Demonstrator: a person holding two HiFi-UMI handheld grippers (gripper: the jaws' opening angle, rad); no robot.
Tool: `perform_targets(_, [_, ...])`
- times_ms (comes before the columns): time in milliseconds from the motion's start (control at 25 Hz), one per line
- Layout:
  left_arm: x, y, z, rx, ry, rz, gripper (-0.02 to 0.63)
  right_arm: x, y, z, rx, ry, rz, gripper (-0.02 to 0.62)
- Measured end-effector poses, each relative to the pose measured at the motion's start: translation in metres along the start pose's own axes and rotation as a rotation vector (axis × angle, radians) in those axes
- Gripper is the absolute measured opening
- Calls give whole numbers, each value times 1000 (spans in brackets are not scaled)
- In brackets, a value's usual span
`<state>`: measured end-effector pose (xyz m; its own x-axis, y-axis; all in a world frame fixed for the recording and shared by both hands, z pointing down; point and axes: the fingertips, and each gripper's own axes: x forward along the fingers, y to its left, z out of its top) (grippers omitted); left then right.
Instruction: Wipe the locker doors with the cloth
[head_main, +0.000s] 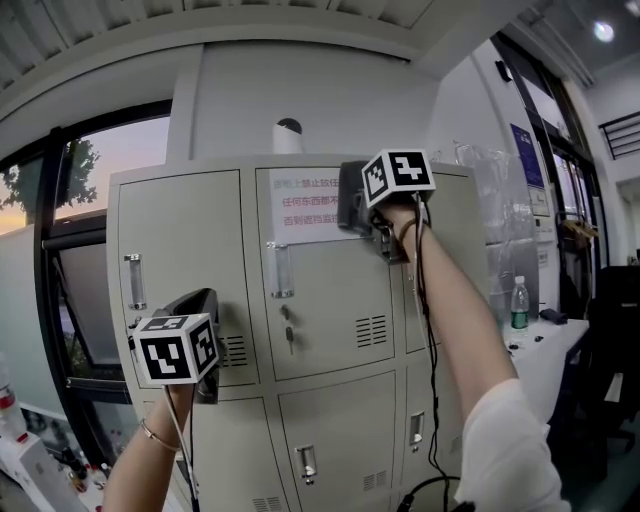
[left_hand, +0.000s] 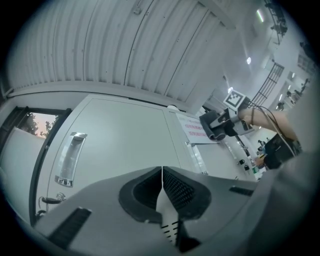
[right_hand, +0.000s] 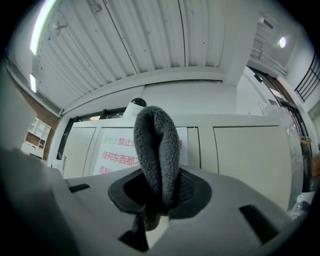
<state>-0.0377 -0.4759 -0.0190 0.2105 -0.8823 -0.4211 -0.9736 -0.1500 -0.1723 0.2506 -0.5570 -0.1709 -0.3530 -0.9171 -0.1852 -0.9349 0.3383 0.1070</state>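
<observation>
Cloth (right_hand: 156, 150) being held up at locker door (head_main: 330, 300).
Right gripper (right_hand: 159, 197) is clamping it; left gripper (left_hand: 162, 192) is hanging lower, jaws together.

Right arm (head_main: 455, 320) extended upward, right claw (head_main: 352, 205) held high, jaws clamped on the cloth (right_hand: 156, 150). Left claw (head_main: 192, 305) held lower, jaws together, nothing between.

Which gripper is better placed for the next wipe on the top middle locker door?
Right. The right gripper grips the cloth, raised at the middle door; the left gripper is shut, empty, lower by the left door.
</observation>
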Motion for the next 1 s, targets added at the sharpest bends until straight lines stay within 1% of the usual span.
perform_targets(200, [5, -9, -5, -3, -3, -3, 11, -2, -22, -4, 8, 4, -30, 71])
perform_targets(440, [9, -11, -12, 6, 8, 0, 11, -8, -52, -5, 2, 9, -100, 72])
perform_targets(640, [10, -11, -15, 10, 17, -3, 11, -11, -64, -8, -6, 2, -141, 72])
perform_targets(760, [9, -10, -15, 17, 22, -9, 11, -14, -61, -7, -16, -4, -152, 72])
perform_targets(840, [7, -9, -12, 22, 22, -16, 11, -17, -53, -6, -22, -12, -143, 72])
perform_targets(1000, [0, 0, -7, 26, 26, -24, 11, -23, -16, 1, -16, -34, -67, 72])
